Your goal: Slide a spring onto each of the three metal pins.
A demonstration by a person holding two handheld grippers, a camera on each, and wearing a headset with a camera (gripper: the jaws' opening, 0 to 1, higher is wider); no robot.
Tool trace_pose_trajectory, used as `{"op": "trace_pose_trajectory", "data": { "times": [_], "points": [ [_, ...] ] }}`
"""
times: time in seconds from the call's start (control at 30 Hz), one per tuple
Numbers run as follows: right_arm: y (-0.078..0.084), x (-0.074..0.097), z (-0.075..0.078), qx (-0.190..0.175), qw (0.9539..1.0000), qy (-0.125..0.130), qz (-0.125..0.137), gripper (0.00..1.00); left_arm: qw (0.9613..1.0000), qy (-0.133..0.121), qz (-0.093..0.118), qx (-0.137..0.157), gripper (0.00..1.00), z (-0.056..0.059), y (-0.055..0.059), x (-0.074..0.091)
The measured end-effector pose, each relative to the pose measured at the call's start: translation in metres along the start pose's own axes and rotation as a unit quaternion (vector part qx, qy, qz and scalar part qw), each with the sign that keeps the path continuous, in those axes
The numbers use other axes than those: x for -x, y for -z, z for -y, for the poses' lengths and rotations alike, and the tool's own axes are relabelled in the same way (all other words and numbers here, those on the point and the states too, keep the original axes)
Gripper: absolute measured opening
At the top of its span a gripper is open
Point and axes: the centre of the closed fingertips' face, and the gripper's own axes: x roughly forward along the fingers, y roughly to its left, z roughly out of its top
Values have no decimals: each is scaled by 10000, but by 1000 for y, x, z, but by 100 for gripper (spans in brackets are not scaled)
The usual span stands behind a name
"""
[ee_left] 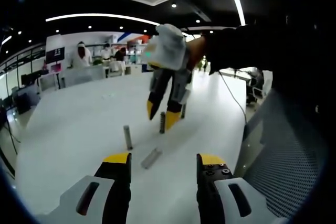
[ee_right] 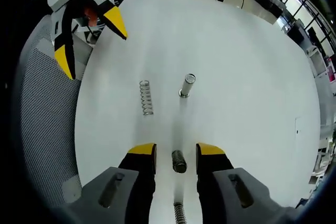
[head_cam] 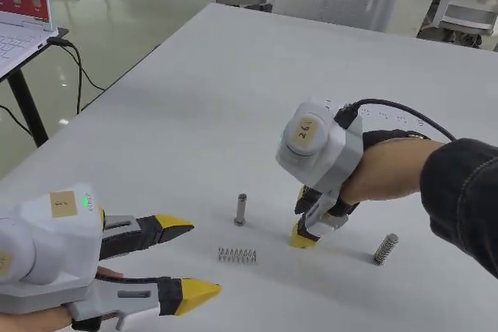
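Head view: my right gripper (head_cam: pixel 303 227) hides what stands between its jaws. The right gripper view shows an upright spring (ee_right: pixel 179 161) there; whether a pin sits inside it, I cannot tell. A second spring (ee_right: pixel 180 212) is cut off by that view's bottom edge. My left gripper (head_cam: pixel 204 259) is cropped at the head view's left and bottom edges, the laptop (head_cam: pixel 19 5) at its top left corner

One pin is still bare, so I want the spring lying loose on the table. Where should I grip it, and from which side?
Probably grip the loose spring across its coils near one end, coming down from above with a jaw on each long side. It lies flat on the table, open on both sides, and the free end can then meet the bare pin.
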Motion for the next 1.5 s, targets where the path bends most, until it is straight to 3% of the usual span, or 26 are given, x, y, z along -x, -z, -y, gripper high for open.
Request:
{"op": "trace_pose_trajectory", "data": {
  "times": [0.33,0.67,1.27,1.5],
  "points": [
    [-22,-2,-18,239,9995,-125,168,26,10000,-18,9,-11,44,0,0,2],
    [-33,-16,-33,368,9986,-328,211,21,10000,-36,-5,8,44,0,2,3],
    [-39,-42,-42,631,9968,-490,20,12,10000,-32,-60,48,43,-3,6,2],
    [-33,-47,-42,689,9964,-483,-111,10,9999,-69,-61,71,42,-4,8,4]
  ]
}}
